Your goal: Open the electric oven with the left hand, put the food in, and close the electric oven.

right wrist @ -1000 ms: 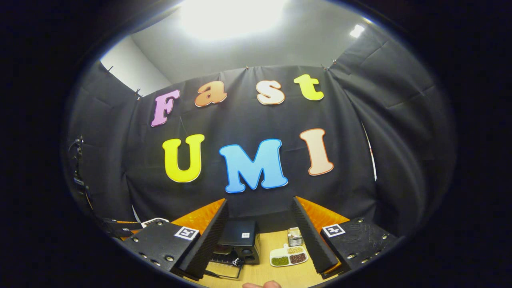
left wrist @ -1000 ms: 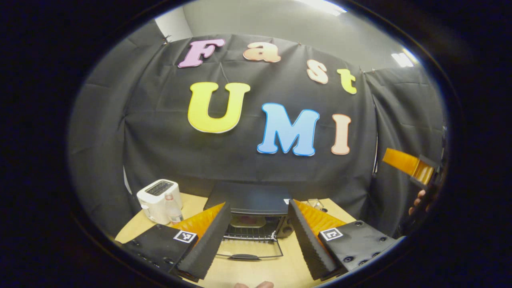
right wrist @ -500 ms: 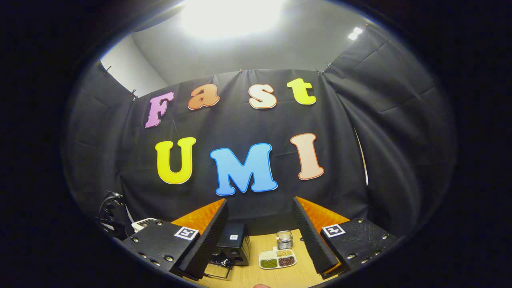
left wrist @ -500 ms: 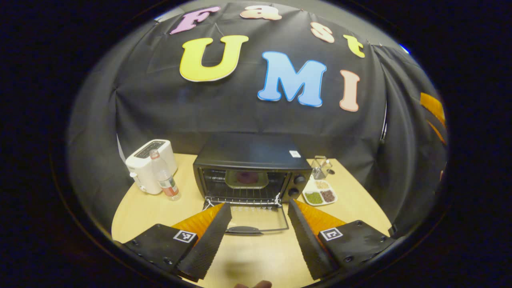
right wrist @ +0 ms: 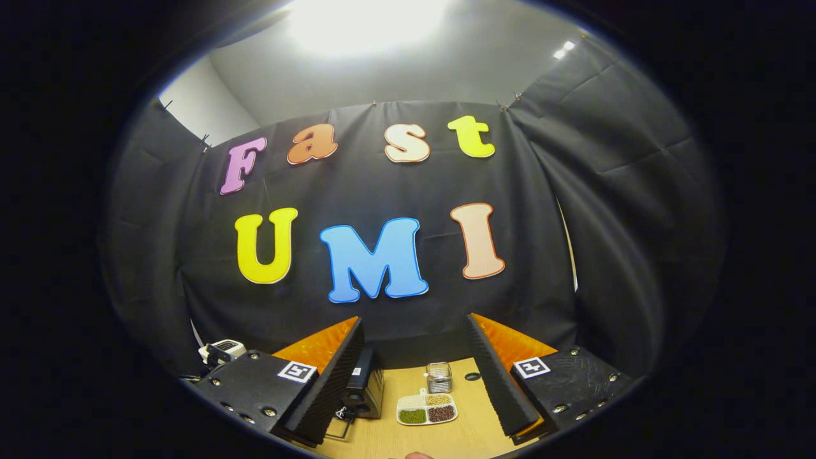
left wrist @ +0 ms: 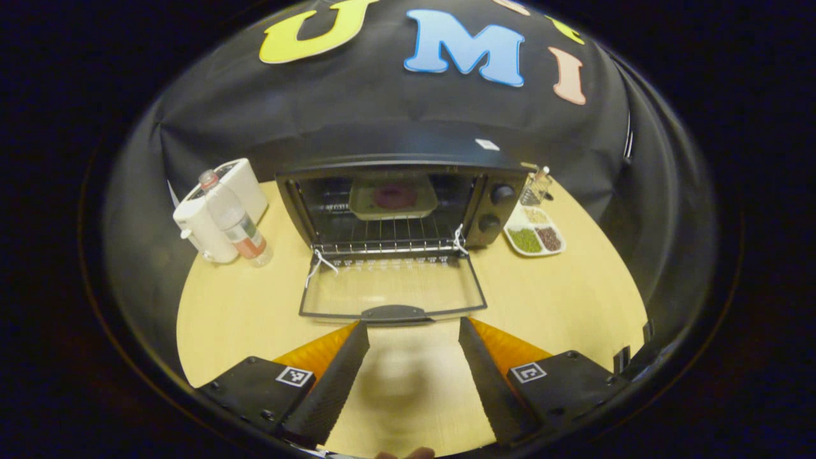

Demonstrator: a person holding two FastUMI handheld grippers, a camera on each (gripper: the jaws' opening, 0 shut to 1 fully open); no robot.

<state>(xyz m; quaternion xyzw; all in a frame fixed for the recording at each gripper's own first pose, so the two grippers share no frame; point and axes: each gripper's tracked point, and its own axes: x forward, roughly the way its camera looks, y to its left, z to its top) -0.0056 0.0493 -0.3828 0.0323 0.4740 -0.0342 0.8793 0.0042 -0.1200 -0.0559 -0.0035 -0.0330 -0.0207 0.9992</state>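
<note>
Wooden tabletop (left wrist: 548, 299) lies bare under our left gripper (left wrist: 413, 331), whose fingers stand wide apart and hold nothing. A second ago this view sat low and caught little more than the oven's mouth; we have since tipped it down, so the whole table is in sight, and the gripper tips sit just short of the door handle (left wrist: 393, 312). We judge the loading step done and the closing step next: lifting that handle should swing the door up.

Beyond the tips, the glass door (left wrist: 392, 288) lies folded down flat on the table. Behind it the oven (left wrist: 408, 191) gapes open, and on its wire rack rests a tray (left wrist: 393, 197) with a dark round piece of food (left wrist: 392, 196) in it.

To one side of the oven sit a white toaster (left wrist: 210, 213) and a bottle (left wrist: 231, 217), touching or nearly so. To the other, a divided dish (left wrist: 534, 233) holds green, brown and pale grains in separate compartments, with a small glass jar (left wrist: 535, 187) behind.

Our right gripper (right wrist: 414, 370) is spread wide too, empty, raised and well apart from the oven, looking over that same dish
</note>
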